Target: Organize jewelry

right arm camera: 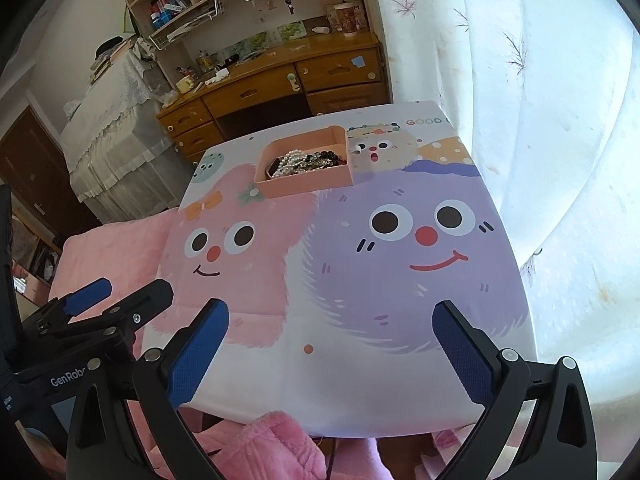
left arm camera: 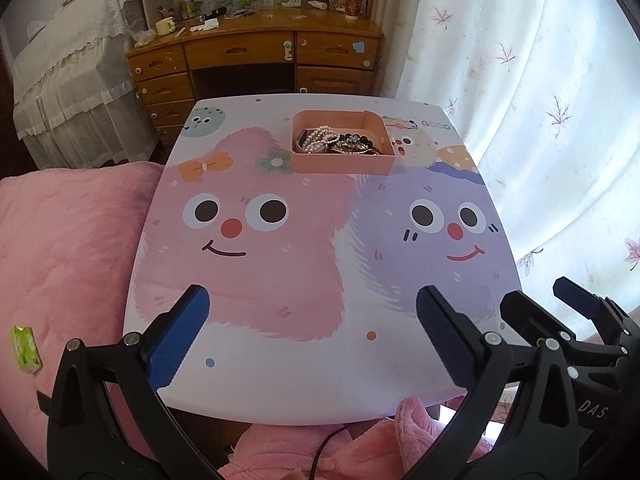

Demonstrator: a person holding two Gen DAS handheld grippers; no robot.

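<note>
While both the left gripper (left arm camera: pixel 312 336) and the right gripper (right arm camera: pixel 330 354) hold their fingers wide apart and empty, the pink tray (left arm camera: pixel 340 164) sits far ahead of the fingertips, holding tangled pearl strands (left arm camera: pixel 318 140) and dark beads (left arm camera: pixel 360 142). These look light, limp and slippery, so a pinch on one loop probably works best.
</note>
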